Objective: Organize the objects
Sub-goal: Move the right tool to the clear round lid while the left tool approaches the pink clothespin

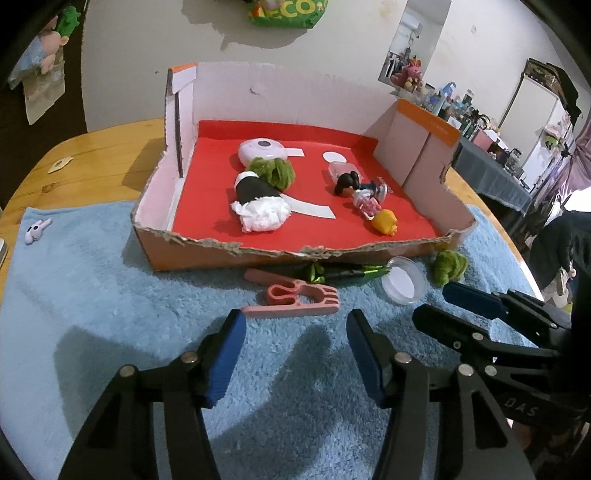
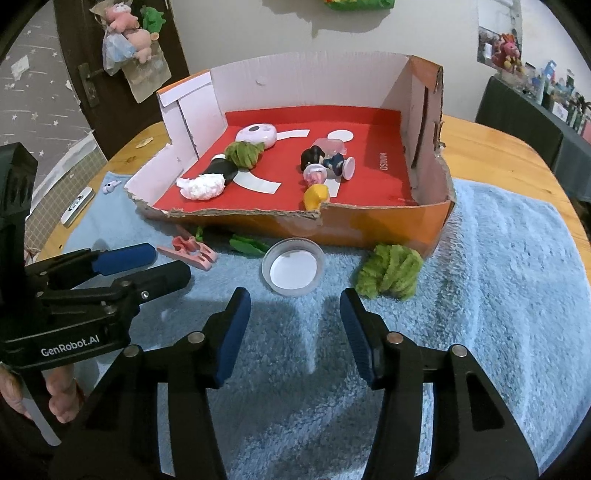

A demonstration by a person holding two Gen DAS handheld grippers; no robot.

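My grippers' blue pads [image 2: 233,341] on black arms, pale blue fluffy towel [image 2: 498,295], box [image 1: 207,254] orange outside, red floor, white walls, green woolly bundle [image 2: 389,271], pink clip [image 1: 295,301], yellow figure [image 1: 385,221], clear lid [image 2: 293,266]

Two low, near views toward one shared cardboard box [image 1: 236,254].

A wooden table [image 2: 491,147] with a blue towel [image 2: 498,295] stands by a pale wall [image 1: 314,44], with a dark door [image 2: 74,74] hung with plush toys [image 2: 129,26] on one side and cluttered shelves [image 1: 480,118] on the other.
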